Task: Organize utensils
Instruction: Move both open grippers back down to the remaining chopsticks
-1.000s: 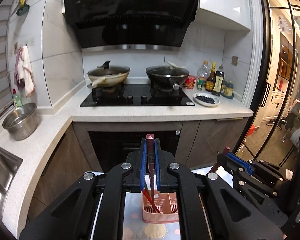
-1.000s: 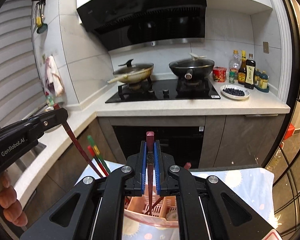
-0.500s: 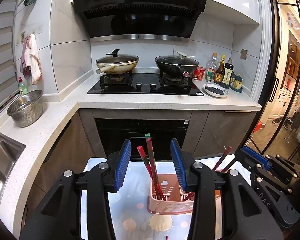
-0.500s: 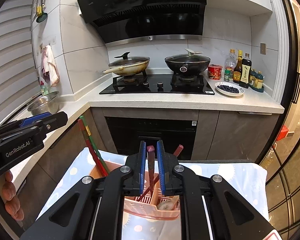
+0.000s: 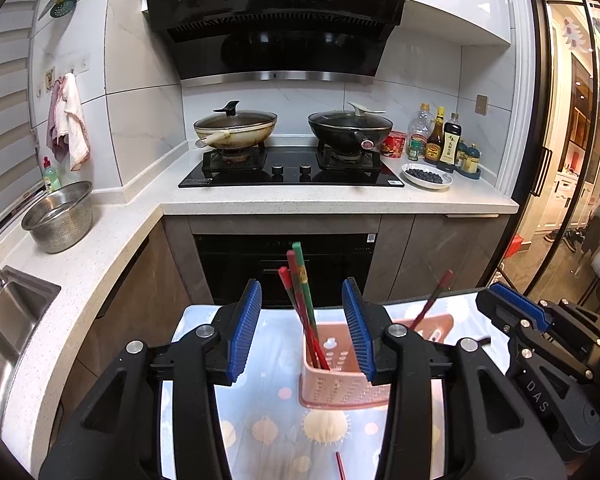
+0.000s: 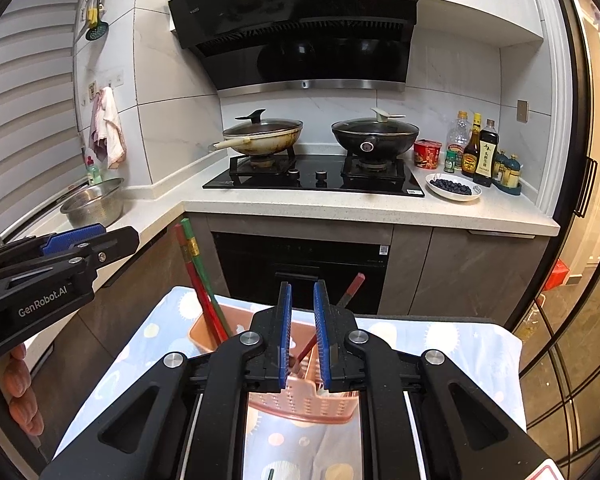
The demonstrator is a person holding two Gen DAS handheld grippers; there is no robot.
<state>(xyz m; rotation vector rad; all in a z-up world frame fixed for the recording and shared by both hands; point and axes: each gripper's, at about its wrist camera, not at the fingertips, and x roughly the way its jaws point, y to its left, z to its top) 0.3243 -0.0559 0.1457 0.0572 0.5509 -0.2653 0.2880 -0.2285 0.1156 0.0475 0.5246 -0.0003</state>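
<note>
- Chopsticks [image 5: 305,300] stand in the pink basket [image 5: 340,388] on the cloth-covered surface [image 5: 276,432].
- Left tongs [image 5: 302,328]: just opened, released, empty.
- Right tongs [image 6: 302,336]: slightly parted, gripping nothing.
- Next, you fetch the stray chopstick [image 5: 340,466].

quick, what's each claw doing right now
left claw: open, holding nothing; jaws have just opened.
right claw: slightly open, holding nothing; jaws have just opened.

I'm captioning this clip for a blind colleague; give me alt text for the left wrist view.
The open left gripper hovers over a pink basket holding upright chopsticks on a patterned cloth. Behind stands a kitchen counter.
</note>
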